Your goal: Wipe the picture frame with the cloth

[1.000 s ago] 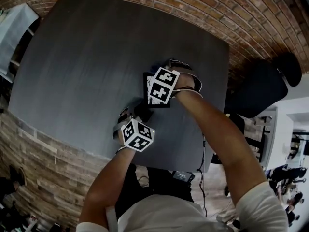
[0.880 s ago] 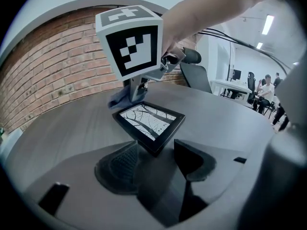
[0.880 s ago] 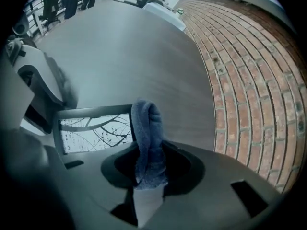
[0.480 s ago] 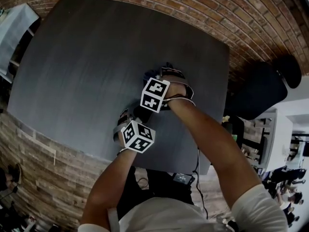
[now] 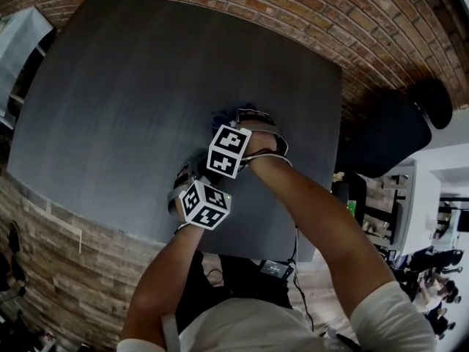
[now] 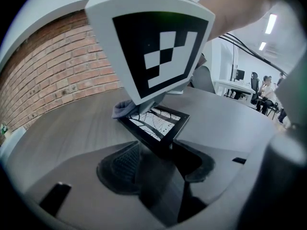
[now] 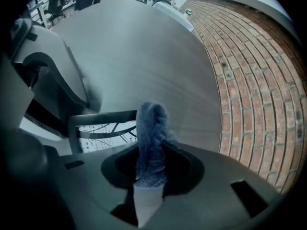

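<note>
The black picture frame (image 6: 156, 123) holds a white print with dark lines and lies on the grey table (image 5: 132, 86). Its near corner sits between the jaws of my left gripper (image 6: 160, 169), which grip it; those jaws have just been opening slightly, with the corner still between them. My right gripper (image 7: 151, 162) is shut on a blue cloth (image 7: 151, 133), whose bunched end hangs at the frame's (image 7: 103, 126) right edge. In the head view the right gripper (image 5: 233, 123) and its marker cube hide nearly the whole frame; only the cloth (image 5: 220, 114) peeks out beyond it.
A brick wall (image 5: 366, 20) runs along the table's far and right sides. A black chair (image 5: 388, 130) stands off the right edge. The right gripper's marker cube (image 6: 153, 47) fills much of the left gripper view.
My right gripper has slid left and toward me across the frame with the cloth, and now covers the frame in the head view. The left gripper has stayed in place.
</note>
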Action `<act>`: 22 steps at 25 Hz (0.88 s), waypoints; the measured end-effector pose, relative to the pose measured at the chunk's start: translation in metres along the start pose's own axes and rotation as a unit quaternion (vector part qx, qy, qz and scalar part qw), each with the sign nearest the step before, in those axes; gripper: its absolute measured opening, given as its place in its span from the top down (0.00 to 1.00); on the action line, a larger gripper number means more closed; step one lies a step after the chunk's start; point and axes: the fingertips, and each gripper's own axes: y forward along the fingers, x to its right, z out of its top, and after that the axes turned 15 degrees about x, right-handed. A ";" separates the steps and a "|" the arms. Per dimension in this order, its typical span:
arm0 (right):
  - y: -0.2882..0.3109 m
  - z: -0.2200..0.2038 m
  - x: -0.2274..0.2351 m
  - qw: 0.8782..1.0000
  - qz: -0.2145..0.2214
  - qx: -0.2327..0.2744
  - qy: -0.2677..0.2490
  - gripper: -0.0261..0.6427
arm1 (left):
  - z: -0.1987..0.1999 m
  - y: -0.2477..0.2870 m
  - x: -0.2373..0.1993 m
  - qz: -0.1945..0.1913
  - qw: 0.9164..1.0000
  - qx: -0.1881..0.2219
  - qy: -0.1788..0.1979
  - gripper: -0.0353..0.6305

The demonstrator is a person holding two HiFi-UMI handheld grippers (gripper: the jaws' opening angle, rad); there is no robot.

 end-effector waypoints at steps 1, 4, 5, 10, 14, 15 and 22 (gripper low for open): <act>-0.001 0.000 -0.004 1.000 0.006 0.000 0.003 0.79 | 0.000 0.000 0.000 0.000 1.000 0.000 0.000 0.61; -0.003 0.002 -0.015 1.000 0.017 0.001 0.007 0.79 | 0.000 -0.001 -0.001 0.002 1.000 0.001 0.000 0.61; -0.004 0.002 -0.017 1.000 0.019 0.002 0.010 0.79 | 0.000 -0.001 -0.001 0.002 1.000 0.002 0.000 0.61; -0.011 0.002 -0.026 0.999 0.038 0.009 0.028 0.79 | 0.001 0.000 -0.003 0.005 1.000 0.003 0.000 0.61; -0.018 0.003 -0.036 0.997 0.059 0.021 0.049 0.79 | 0.001 0.000 -0.002 0.007 1.000 0.002 -0.002 0.60; -0.021 0.003 -0.039 0.996 0.065 0.025 0.055 0.79 | 0.001 0.000 -0.002 0.008 1.000 0.002 -0.002 0.60; -0.037 0.009 -0.062 0.987 0.101 0.060 0.108 0.79 | 0.000 0.001 -0.003 0.011 1.000 0.000 -0.007 0.60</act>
